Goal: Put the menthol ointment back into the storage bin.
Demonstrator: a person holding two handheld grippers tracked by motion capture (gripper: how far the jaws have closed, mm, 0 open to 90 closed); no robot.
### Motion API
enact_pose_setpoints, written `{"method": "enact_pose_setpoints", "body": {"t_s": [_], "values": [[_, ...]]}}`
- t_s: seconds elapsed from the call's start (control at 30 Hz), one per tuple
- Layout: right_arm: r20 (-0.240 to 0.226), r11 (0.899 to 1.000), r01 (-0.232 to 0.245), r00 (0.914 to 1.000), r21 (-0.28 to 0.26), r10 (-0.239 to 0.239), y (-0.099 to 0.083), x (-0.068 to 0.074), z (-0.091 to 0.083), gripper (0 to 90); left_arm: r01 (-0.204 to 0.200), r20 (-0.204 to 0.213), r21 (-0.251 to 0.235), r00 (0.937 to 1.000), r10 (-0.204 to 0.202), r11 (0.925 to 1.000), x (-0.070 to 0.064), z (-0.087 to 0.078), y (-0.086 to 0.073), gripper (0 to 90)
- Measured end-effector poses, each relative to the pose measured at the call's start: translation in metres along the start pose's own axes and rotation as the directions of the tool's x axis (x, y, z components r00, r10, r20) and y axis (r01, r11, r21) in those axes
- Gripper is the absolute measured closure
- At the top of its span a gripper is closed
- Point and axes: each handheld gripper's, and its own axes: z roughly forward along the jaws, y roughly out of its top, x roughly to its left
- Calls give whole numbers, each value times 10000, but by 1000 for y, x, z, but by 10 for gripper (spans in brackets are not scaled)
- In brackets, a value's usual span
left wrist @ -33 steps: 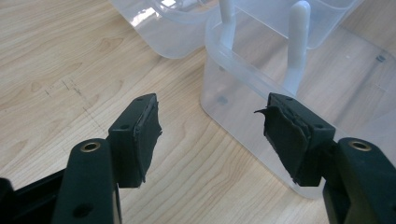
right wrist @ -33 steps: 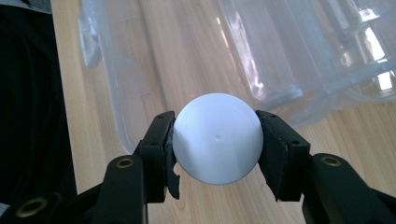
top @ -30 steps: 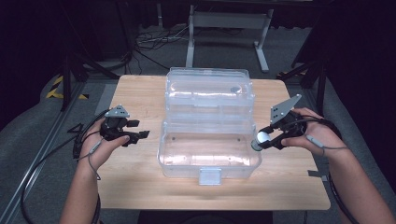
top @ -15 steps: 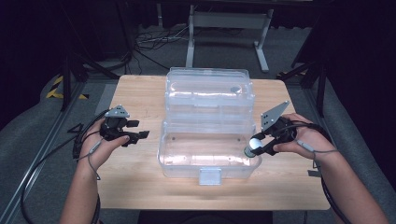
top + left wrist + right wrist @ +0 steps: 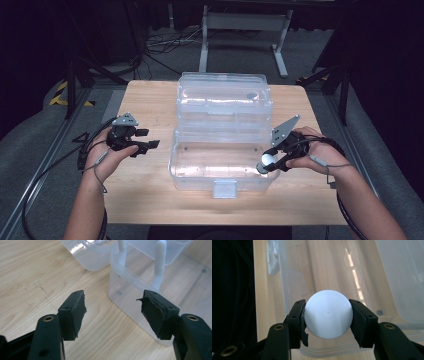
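From the high view, we saw the right gripper clamped on a white ball over the right end of the clear plastic box, while the left gripper sat spread and empty left of it on the wooden table. In the left gripper view, we found its jaws wide apart beside the box wall. In the right gripper view, the ball was pinched between both pads above the box's open bottom.

A light wooden table stands on grey floor, with a metal frame and black cables beyond.
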Motion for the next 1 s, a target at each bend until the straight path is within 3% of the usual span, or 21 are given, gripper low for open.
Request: {"method": "enact_pose_setpoints", "body": {"t_s": [1.0], "values": [[-172, 9974, 417, 9990, 588, -407, -2, 0, 36, 505, -24, 6, 103, 10000, 24, 9999, 1, 1, -1, 361]]}}
